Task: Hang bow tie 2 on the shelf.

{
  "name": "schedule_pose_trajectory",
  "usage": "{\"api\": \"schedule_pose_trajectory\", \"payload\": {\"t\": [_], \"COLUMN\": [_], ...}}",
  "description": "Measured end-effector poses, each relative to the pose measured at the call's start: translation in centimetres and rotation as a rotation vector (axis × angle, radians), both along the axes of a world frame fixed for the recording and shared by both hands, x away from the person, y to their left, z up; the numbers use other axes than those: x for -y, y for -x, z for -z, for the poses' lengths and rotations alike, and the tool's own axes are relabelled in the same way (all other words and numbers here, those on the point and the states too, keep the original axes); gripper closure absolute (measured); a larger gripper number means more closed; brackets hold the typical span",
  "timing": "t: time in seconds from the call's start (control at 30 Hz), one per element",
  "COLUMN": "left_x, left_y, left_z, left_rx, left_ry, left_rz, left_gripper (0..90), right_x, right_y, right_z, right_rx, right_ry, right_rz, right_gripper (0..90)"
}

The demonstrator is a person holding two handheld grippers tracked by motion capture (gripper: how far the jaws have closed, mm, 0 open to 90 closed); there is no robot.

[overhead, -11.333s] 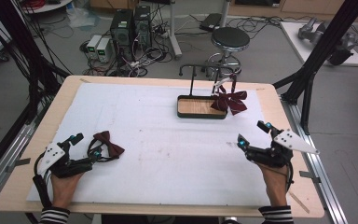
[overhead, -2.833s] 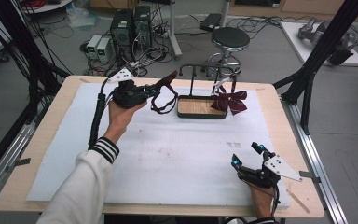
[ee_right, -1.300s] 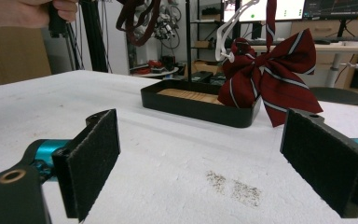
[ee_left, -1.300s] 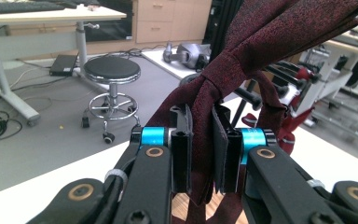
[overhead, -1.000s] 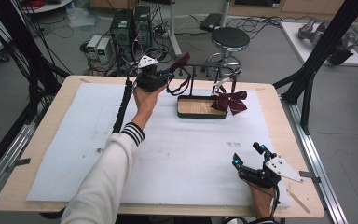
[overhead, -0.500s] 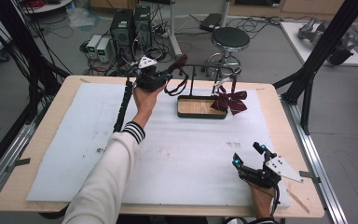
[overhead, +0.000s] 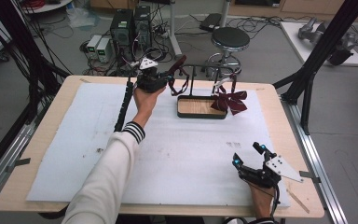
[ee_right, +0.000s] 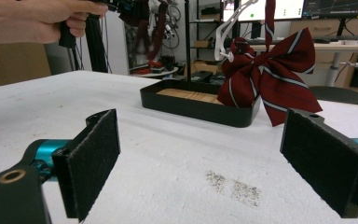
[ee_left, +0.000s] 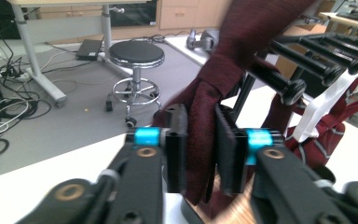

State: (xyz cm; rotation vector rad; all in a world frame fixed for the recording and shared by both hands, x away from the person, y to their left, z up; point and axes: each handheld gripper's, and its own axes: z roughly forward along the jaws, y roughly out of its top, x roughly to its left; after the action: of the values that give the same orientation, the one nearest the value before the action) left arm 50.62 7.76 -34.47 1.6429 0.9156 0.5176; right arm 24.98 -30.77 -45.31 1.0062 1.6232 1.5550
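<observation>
My left gripper is raised at the far side of the table, shut on a dark red bow tie beside the black rack. In the left gripper view the rack's pegs stand just right of the held tie. A second red striped bow tie hangs by a white strap at the rack's right end. The rack rises from a black tray with a wooden floor. My right gripper rests open near the table's front right, with nothing between its pads.
A white foam mat covers the wooden table. Behind the table stand a round stool, computer boxes and tangled cables on the floor. Black frame posts flank the right side.
The left gripper picked the bow tie up from the near left of the table and carried it to the rack's left end. In the last second it barely moved. The right gripper stays put.
</observation>
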Motion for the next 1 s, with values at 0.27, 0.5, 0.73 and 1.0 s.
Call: {"api": "schedule_pose_trajectory", "payload": {"t": [0.27, 0.5, 0.73, 1.0], "left_x": [-1.0, -3.1, -6.9, -13.0], "left_y": [0.2, 1.5, 6.1, 13.1], "left_z": [-0.2, -0.3, 0.3, 1.7], "left_rx": [0.053, 0.068, 0.122, 0.191], "left_ry": [-0.005, 0.011, -0.026, -0.02], "left_rz": [0.051, 0.123, 0.199, 0.213], "left_gripper": [18.4, 12.8, 11.8, 11.8], "right_x": [0.0, -0.1, -0.1, -0.3], "right_y": [0.0, 0.0, 0.0, -0.1], "right_z": [0.0, 0.0, 0.0, 0.0], "right_rx": [0.0, 0.002, 0.003, -0.003], "right_ry": [0.008, 0.009, 0.016, 0.031], "right_rz": [-0.001, -0.001, 0.0, 0.009], "right_gripper": [11.1, 11.1, 11.1, 11.1]}}
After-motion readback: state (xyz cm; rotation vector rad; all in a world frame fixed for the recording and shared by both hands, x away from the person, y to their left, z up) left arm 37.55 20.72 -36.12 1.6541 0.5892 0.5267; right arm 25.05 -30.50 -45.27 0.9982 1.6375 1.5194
